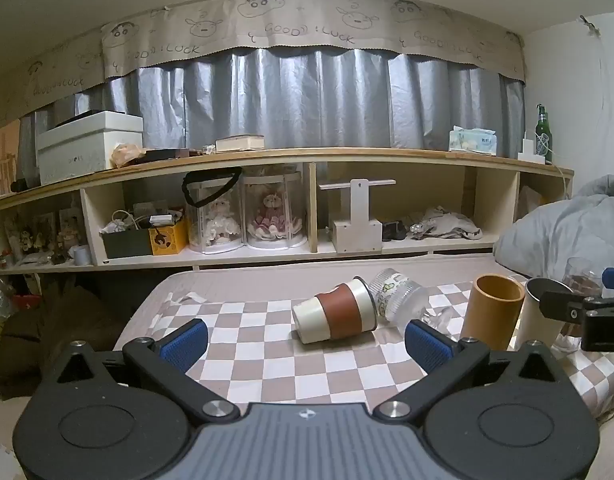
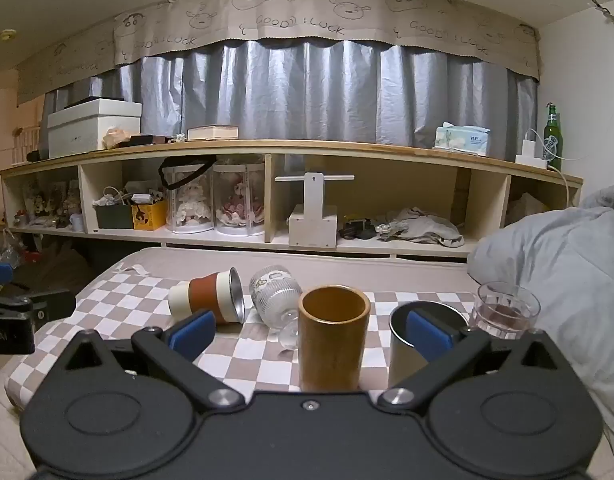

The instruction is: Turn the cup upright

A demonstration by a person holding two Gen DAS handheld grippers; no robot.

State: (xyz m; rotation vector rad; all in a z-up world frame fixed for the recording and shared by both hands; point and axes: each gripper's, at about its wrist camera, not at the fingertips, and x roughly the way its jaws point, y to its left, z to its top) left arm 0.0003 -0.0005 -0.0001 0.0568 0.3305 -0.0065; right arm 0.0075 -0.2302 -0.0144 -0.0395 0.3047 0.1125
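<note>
Valance (image 1: 267, 32) reads "GOOD LUCK"; cup (image 1: 334, 311) on side; both hand-held grippers (image 1: 305, 340) (image 2: 309, 330) apart.

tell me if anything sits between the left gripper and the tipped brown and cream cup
Nothing visible does. The open left gripper faces the tipped cup over bare checkered cloth. A fallen clear glass lies against the cup's far right side, outside the approach.

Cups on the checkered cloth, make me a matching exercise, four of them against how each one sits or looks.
Things:
1. brown-banded cup
2. ribbed clear glass
3. bamboo cup
4. metal cup

States:
A. upright, between the right tongs' pads
B. on its side, mouth toward the ribbed glass
C. upright, silver wall, dark inside
D. on its side, printed band

Pairs: 1-B, 2-D, 3-A, 4-C
</note>
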